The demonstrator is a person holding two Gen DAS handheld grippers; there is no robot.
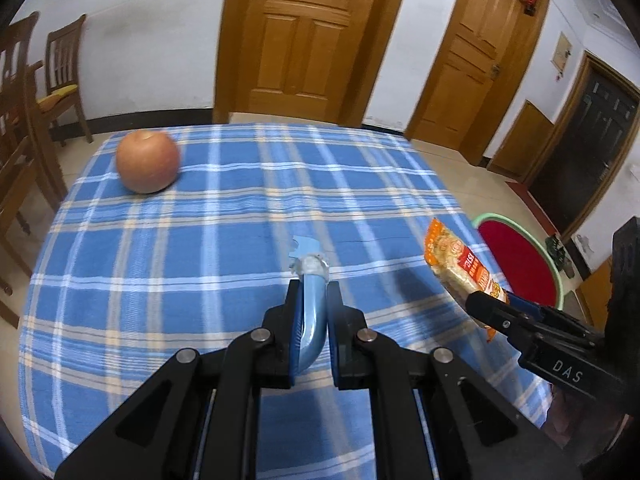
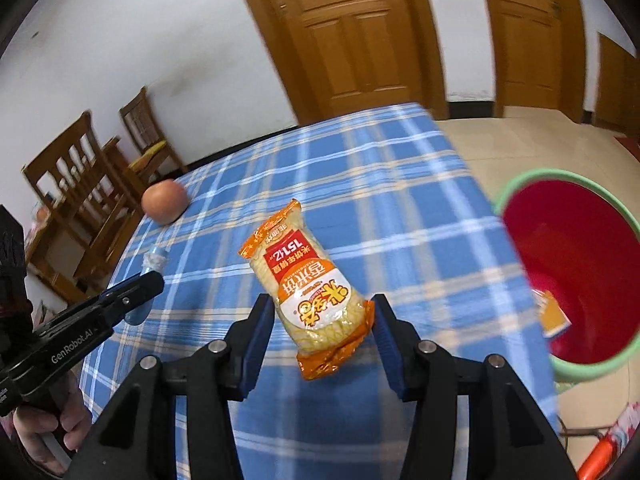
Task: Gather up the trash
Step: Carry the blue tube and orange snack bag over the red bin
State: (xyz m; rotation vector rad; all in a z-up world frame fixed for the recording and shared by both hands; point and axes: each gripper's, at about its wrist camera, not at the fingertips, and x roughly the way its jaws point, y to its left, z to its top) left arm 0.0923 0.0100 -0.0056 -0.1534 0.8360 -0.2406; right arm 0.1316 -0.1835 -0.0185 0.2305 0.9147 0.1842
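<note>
My left gripper (image 1: pixel 312 288) is shut on a bent light-blue tube (image 1: pixel 310 320) with a torn foil top, held above the blue plaid tablecloth (image 1: pixel 240 220). To its right, my right gripper (image 1: pixel 486 308) is shut on an orange and yellow snack packet (image 1: pixel 456 264). In the right wrist view the packet (image 2: pixel 308 288) sits pinched between both pads of the right gripper (image 2: pixel 320 304), lifted off the cloth. The left gripper (image 2: pixel 152 280) and its tube (image 2: pixel 154 260) show at the left. A red bin with a green rim (image 2: pixel 560 174) stands on the floor past the table's right edge.
A reddish apple (image 1: pixel 147 160) lies on the far left of the table. An orange scrap (image 2: pixel 554 316) lies inside the bin. Wooden chairs (image 2: pixel 80 184) stand left of the table and wooden doors (image 1: pixel 304 36) behind it. A hand (image 2: pixel 52 428) grips the left tool.
</note>
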